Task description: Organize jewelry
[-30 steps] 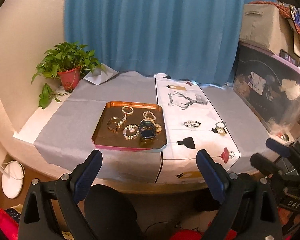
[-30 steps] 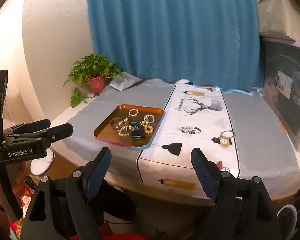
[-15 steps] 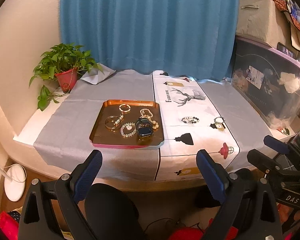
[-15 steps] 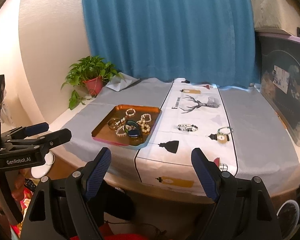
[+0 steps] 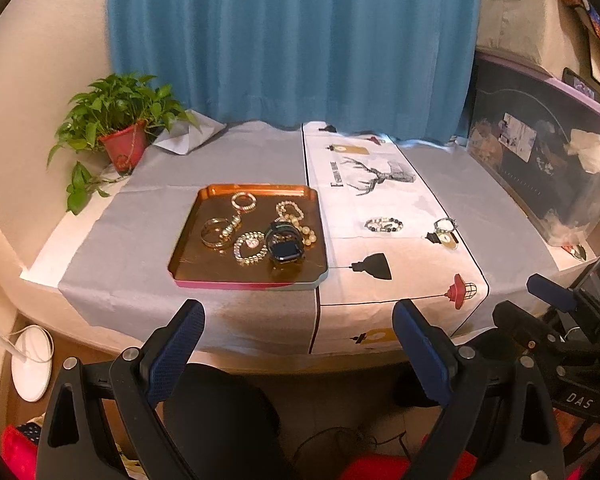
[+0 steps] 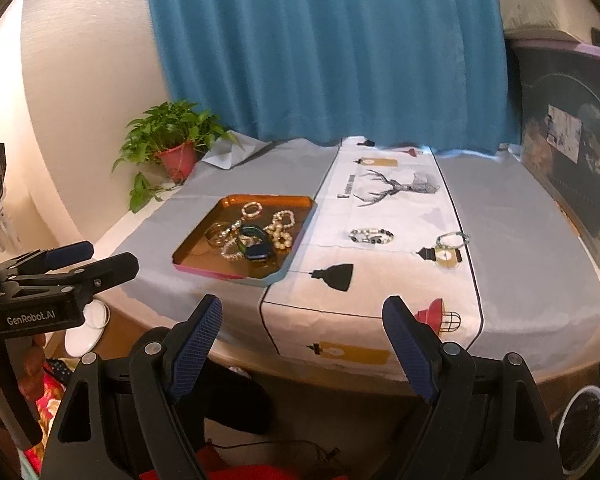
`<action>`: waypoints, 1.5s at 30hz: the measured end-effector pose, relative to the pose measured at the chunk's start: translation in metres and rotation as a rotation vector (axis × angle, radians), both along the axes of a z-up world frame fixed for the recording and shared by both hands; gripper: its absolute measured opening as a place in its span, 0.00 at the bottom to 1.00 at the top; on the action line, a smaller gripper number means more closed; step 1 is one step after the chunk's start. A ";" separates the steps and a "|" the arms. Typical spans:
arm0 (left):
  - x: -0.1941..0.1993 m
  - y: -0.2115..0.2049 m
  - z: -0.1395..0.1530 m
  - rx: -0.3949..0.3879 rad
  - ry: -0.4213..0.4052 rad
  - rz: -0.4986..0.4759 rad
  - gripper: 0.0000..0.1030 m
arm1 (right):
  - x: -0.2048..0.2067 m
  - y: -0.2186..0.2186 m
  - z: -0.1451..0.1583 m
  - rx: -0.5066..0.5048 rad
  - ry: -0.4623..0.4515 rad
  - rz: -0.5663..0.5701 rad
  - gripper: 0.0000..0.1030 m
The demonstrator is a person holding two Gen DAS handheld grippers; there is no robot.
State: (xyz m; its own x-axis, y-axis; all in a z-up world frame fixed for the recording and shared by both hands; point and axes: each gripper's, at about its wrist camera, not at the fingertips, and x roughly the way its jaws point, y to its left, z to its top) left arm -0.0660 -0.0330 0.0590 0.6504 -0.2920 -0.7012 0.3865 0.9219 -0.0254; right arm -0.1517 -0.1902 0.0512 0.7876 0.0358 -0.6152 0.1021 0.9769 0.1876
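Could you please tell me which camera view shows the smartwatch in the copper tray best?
The left wrist view: it looks down more steeply on the smartwatch, showing its dark face and band in the copper tray. The right wrist view shows it lower and obliquely, overlapping the neighbouring bracelets.

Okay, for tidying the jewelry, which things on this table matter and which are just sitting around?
Part of the job:
- copper tray holding bracelets and a dark smartwatch
- dark beaded bracelet loose on the runner
- pale green bracelet loose on the runner
- left hand-held gripper and right hand-held gripper, both open and empty

Just lying about:
- potted plant
- blue curtain
- deer-print table runner
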 end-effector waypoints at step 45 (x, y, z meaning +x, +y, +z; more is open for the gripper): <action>0.243 -0.239 -0.180 0.116 0.265 -0.137 1.00 | 0.233 -0.264 -0.179 -0.097 0.310 -0.363 0.85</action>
